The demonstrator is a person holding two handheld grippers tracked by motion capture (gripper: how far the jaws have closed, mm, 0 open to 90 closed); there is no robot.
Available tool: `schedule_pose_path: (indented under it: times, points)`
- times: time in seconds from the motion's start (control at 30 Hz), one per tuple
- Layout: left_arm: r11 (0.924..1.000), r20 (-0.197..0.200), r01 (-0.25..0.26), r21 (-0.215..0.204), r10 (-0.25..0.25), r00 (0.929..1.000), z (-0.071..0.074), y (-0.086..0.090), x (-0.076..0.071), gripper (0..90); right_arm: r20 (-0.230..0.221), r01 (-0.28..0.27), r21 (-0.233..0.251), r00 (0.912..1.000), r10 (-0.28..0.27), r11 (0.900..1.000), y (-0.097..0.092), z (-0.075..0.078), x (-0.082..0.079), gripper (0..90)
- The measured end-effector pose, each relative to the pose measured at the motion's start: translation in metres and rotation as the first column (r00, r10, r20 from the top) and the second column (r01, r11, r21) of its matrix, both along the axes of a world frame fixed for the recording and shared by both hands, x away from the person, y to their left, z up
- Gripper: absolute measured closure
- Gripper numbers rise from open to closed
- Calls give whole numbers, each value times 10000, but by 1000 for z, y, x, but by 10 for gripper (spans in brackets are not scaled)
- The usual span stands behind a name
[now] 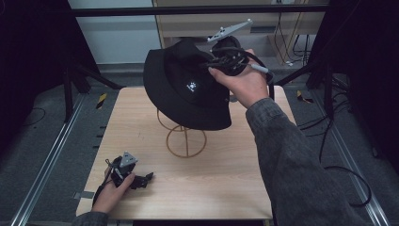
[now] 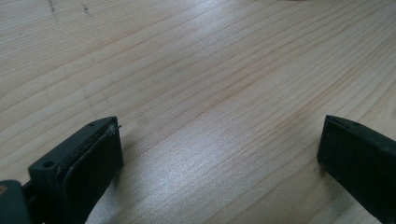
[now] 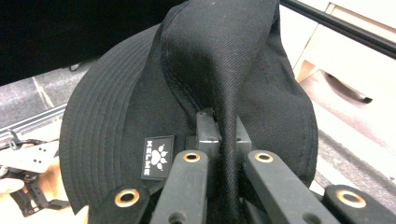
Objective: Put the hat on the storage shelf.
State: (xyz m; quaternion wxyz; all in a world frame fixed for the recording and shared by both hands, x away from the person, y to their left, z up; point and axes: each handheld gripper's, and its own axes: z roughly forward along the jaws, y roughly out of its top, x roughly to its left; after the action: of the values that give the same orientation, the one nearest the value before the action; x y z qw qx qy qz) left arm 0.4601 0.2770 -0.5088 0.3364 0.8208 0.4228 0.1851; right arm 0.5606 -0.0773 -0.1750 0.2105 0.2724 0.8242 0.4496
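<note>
Fingers (image 3: pixel 205 135) of the right gripper (image 1: pixel 221 63) clamp a pinched fold of the black bucket hat (image 1: pixel 183 87), held in the air above the wire stand (image 1: pixel 186 139) on the table (image 1: pixel 226 179). Looks like a place-on-stand step: centre the crown over the stand's top, lower straight, release late. Left gripper (image 1: pixel 134 179) rests on the table, fingers spread, nothing between. Stand's top is hidden by the hat, so contact can't be judged.
</note>
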Motion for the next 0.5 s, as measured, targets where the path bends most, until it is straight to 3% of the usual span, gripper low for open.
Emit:
schedule_pose_path:
  times: [0.5]
  points:
    - [10000, -1, -3, -20, 3, 10000, 0, 0, 0, 0, -289, -438, -653, 9987, 420, 9969, 30, -12, 2, 879]
